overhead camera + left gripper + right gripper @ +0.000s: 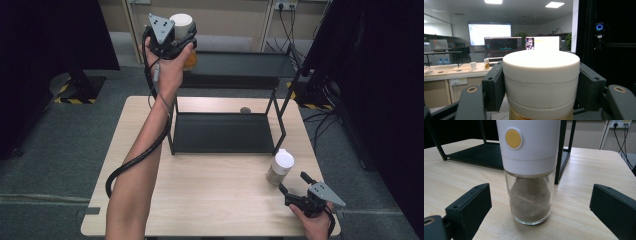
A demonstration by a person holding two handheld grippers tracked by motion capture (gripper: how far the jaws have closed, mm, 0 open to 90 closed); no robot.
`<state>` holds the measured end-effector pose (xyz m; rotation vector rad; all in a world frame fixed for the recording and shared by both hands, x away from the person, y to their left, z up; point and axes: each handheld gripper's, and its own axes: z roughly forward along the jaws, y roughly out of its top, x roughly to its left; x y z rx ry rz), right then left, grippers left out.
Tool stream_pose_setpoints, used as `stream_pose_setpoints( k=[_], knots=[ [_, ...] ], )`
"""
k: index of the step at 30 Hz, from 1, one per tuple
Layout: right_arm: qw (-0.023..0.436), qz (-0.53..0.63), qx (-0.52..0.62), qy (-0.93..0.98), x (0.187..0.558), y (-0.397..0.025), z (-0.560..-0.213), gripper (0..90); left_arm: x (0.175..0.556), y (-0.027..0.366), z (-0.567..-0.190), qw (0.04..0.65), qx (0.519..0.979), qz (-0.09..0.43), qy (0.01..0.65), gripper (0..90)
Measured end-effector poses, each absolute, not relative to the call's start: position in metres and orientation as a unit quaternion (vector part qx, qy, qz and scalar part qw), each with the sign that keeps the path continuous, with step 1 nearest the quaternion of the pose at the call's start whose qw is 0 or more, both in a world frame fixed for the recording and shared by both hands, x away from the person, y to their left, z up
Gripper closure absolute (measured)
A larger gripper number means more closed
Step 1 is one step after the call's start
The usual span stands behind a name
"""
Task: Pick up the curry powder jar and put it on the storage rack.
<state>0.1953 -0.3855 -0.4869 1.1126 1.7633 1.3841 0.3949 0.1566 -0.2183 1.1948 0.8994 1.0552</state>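
My left gripper [180, 31] is raised high above the table's far left, beside the top shelf of a black rack [240, 64]. It is shut on the white cap of a jar [181, 21] with orange contents. In the left gripper view the white cap [541, 80] sits clamped between the two jaws. A second jar [280, 167], with a white cap and grey-brown powder, stands on the table at the front right. My right gripper [293, 182] is open just in front of it. In the right gripper view this powder jar [530, 195] stands upright between the spread jaws, untouched.
The two-tier black rack has its lower shelf [220, 132] resting on the wooden table [210, 190]. A small grey round object [245, 110] lies on the table behind the rack. Dark curtains and cables flank the table.
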Motion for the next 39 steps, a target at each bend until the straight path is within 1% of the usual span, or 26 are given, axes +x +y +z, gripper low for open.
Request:
stream_pose_setpoints(
  k=[16,31,35,37,39],
  knots=[
    [0.313,0.527,0.42,0.669,0.195,-0.386,-0.487,4.2,0.416,0.151,-0.221,0.591,0.529,0.461,0.398,33.6],
    [0.313,0.528,0.419,0.669,0.195,-0.387,-0.487,4.3,0.423,0.146,-0.222,0.582,0.531,0.469,0.399,33.6],
    [0.313,0.526,0.418,0.671,0.196,-0.386,-0.487,4.3,0.424,0.147,-0.224,0.588,0.526,0.464,0.403,33.4],
    [0.313,0.527,0.417,0.671,0.196,-0.387,-0.487,4.3,0.425,0.149,-0.225,0.591,0.528,0.462,0.399,33.1],
    [0.313,0.527,0.418,0.671,0.195,-0.387,-0.487,4.2,0.425,0.149,-0.224,0.592,0.529,0.457,0.401,27.6]
  ],
)
